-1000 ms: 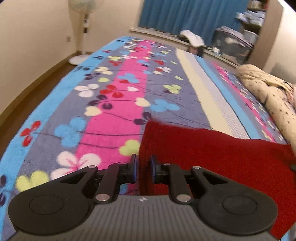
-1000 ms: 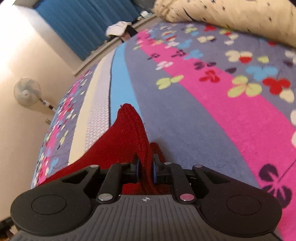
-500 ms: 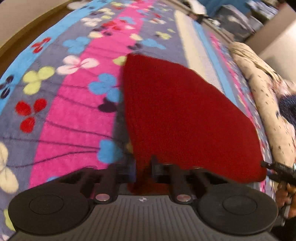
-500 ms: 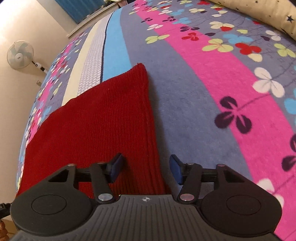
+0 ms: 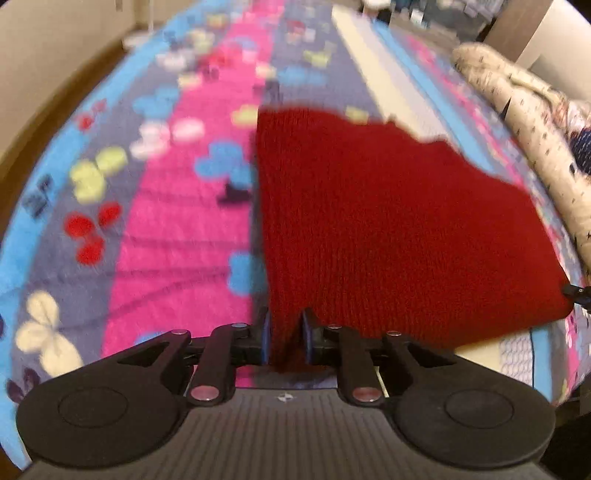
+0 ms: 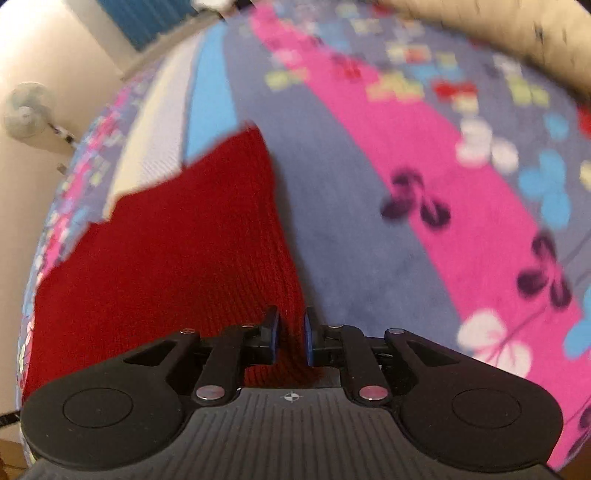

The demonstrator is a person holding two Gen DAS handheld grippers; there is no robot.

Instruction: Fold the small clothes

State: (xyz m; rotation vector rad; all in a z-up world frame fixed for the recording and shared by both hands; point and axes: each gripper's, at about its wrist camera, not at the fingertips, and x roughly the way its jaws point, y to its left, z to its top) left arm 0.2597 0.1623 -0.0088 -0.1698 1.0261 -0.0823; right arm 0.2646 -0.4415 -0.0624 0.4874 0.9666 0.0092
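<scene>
Across the middle of both wrist views lies the red knitted garment (image 5: pixel 388 229), spread over the flowered blanket (image 5: pixel 177 229) with its near edge drawn up into our grippers. Our left gripper (image 5: pixel 286 338) has its blue-padded fingers nearly together, a fold of the red knit pinched between them at the garment's left edge; our right gripper (image 6: pixel 291 341) is closed just as narrowly on the knit at its right edge, low in the centre of that frame. The cloth (image 6: pixel 177 251) runs from each grip up toward the frame's middle, its far edge uneven and stepped in outline, so we judge it is not yet a neat packet. We read this as an early or middle stage: both near corners are held, and the carrying over, laying down and smoothing of a fold are still to do. How many folds it already has we cannot tell. Beneath it the blanket shows a broad pink stripe, grey-violet bands with clover shapes, and pale blue and cream stripes. A cream speckled quilt (image 5: pixel 524 122) is bunched along the right of the left view. A standing fan (image 6: pixel 26 110) is at the left edge of the right view against a pale wall, and a blue curtain (image 6: pixel 147 18) hangs at the top.
</scene>
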